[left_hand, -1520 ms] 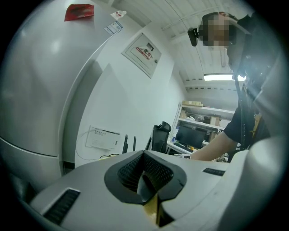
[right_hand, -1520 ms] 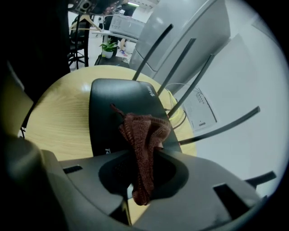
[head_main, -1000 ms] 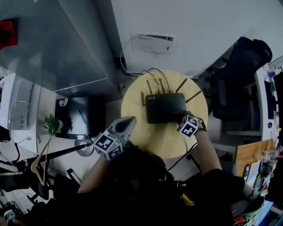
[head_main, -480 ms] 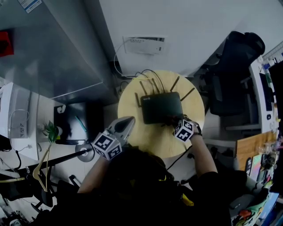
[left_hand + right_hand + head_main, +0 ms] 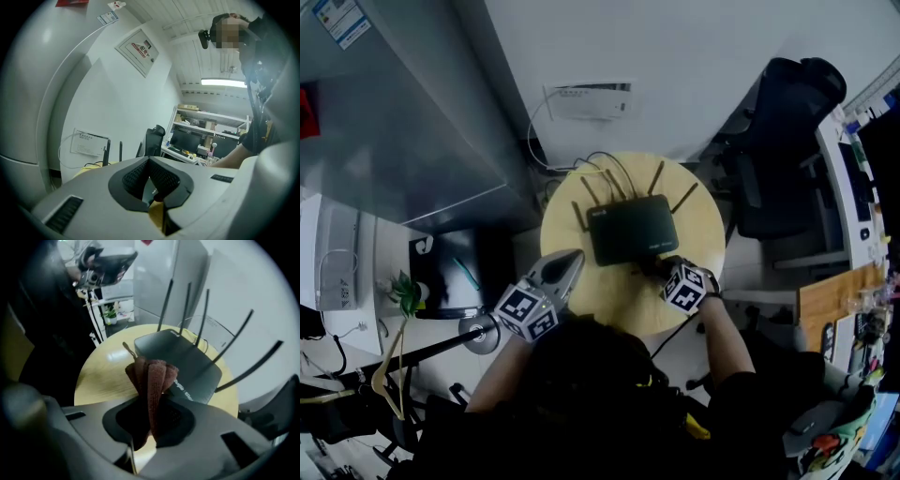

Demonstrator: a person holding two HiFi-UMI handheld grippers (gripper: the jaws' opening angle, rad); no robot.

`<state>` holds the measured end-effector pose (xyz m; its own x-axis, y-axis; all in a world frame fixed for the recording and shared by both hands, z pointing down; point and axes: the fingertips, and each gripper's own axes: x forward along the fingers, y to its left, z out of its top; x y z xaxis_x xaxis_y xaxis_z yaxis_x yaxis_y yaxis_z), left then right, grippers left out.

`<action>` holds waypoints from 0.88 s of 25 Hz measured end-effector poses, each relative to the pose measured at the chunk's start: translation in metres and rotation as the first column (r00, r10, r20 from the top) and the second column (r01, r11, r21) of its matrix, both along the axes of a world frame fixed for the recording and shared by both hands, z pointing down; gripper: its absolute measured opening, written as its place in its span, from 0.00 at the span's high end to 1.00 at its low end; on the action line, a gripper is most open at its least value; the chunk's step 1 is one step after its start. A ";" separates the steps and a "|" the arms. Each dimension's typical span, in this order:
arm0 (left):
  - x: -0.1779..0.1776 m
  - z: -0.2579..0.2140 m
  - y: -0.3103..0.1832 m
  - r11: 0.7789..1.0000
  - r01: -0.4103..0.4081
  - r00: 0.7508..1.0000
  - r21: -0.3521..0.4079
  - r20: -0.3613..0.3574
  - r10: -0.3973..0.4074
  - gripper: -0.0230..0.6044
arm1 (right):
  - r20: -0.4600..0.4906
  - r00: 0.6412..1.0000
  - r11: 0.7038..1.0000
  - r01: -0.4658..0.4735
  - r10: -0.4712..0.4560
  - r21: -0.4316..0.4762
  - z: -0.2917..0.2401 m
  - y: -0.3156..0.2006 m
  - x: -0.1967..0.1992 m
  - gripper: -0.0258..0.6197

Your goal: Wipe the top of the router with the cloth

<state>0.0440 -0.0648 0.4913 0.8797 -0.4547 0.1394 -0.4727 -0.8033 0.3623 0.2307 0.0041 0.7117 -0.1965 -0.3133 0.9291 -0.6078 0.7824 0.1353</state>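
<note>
Right gripper [image 5: 149, 405] has drawn back slightly toward the near edge of the router [image 5: 180, 359]. It clamps a bunched brown terry cloth [image 5: 152, 378] beside the flat black router's near corner, on a round wooden table [image 5: 105, 369]; contact unclear. Left gripper [image 5: 152, 180]: ribbed pads pressed together, empty.

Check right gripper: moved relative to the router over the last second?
Yes, slightly: right gripper drew back from the router's near right corner toward the round table's near edge.
</note>
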 end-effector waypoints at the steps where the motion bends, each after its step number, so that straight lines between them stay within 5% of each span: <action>1: 0.001 0.000 0.000 1.000 -0.002 1.000 0.001 -0.001 0.002 0.97 | 0.029 0.998 0.999 -0.051 0.050 0.015 -0.005 -0.004 0.009 0.86; 9: 0.001 -0.005 0.001 1.000 0.015 1.000 0.011 0.004 -0.015 0.97 | 0.024 0.941 0.939 -0.340 0.339 0.053 -0.022 -0.038 0.115 0.86; 18: -0.032 -0.013 -0.004 0.990 0.133 0.991 0.037 0.022 -0.134 0.97 | 0.015 0.930 0.930 -0.366 0.366 -0.033 -0.001 -0.086 0.118 0.86; 22: -0.053 -0.005 -0.003 0.979 0.204 0.978 0.026 0.034 -0.205 0.97 | -0.038 0.900 0.890 -0.436 0.435 -0.134 0.022 -0.093 0.131 0.86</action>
